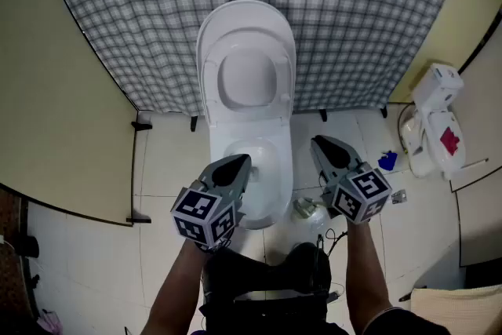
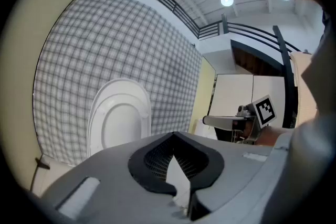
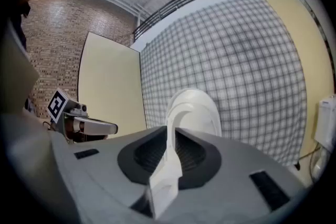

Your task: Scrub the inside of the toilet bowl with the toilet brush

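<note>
Checked curtain (image 1: 353, 12) behind the open toilet bowl (image 1: 271, 192); your left hand-held gripper (image 1: 239, 162) and right hand-held gripper (image 1: 321, 143) sit pinched narrow, empty, so no scrubbing yet: next, grasp the likely toilet brush (image 1: 307, 209) beside it.

left tool (image 2: 174, 135) jaws together, empty — raised toilet lid (image 2: 119, 123) beyond, against checked wall (image 2: 121, 44); right tool (image 2: 227, 121) alongside

We find the toilet bowl (image 1: 252, 162) open at twelve o'clock, raised lid (image 1: 247, 71) behind; a white unit (image 1: 434, 121) crowds three o'clock.
</note>
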The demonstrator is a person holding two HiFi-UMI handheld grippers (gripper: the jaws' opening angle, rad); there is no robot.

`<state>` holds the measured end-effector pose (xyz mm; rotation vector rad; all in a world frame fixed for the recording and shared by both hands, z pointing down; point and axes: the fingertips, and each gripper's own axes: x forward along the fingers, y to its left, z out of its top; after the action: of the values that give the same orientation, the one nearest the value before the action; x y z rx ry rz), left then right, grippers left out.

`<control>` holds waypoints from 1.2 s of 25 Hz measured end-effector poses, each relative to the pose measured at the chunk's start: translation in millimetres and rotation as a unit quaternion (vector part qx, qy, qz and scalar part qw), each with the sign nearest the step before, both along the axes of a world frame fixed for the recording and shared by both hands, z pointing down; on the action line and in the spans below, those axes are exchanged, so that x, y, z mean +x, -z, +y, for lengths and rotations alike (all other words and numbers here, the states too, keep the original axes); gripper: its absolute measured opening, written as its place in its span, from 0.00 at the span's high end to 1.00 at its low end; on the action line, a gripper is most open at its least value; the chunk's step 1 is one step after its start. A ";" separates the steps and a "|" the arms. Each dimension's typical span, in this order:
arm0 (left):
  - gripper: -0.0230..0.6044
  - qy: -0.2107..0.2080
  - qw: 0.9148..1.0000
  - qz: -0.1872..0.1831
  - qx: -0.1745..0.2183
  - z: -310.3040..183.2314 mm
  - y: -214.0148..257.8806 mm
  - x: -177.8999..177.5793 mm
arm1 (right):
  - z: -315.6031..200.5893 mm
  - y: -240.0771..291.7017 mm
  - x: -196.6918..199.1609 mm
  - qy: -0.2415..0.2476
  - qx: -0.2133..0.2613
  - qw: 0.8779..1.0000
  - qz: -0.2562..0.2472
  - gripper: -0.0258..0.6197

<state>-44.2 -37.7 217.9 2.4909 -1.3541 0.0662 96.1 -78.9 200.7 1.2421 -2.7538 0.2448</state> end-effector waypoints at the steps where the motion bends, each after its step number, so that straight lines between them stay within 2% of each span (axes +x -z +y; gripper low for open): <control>1: 0.95 -0.002 1.000 0.001 0.016 -0.1 18.2 -1.7 | 1.5 17.2 -8.2 0.000 0.015 1.000 -0.003 0.90; 5: 0.95 -0.016 0.997 0.008 0.070 7.6 84.4 -4.4 | 16.0 84.7 -39.6 0.012 0.066 0.997 -0.025 0.90; 8: 0.95 -0.031 0.994 0.032 0.097 22.1 131.1 0.2 | 31.0 135.0 -57.8 0.024 0.109 0.993 -0.041 0.90; 12: 0.95 -0.035 0.992 0.040 0.111 37.0 164.2 -1.4 | 51.9 179.4 -77.6 0.044 0.133 0.988 -0.072 0.90; 16: 0.95 -0.021 0.993 0.039 0.112 33.7 190.7 -7.7 | 64.4 213.9 -88.5 0.067 0.140 0.985 -0.079 0.90; 21: 0.95 -0.016 0.992 0.034 0.121 29.7 218.3 -7.6 | 70.9 227.1 -96.3 0.082 0.121 0.985 -0.091 0.90; 26: 0.95 -0.027 0.990 0.055 0.131 32.5 230.4 -6.4 | 74.6 222.9 -104.9 0.081 0.146 0.985 -0.050 0.92; 30: 0.95 -0.029 0.992 0.025 0.121 28.6 231.5 -2.8 | 67.9 223.5 -103.0 0.075 0.129 0.988 -0.044 0.93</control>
<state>-47.1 -9.0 -13.6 2.7112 -1.3390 -0.1571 -6.8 -11.0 -22.8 1.0887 -3.0138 -0.0749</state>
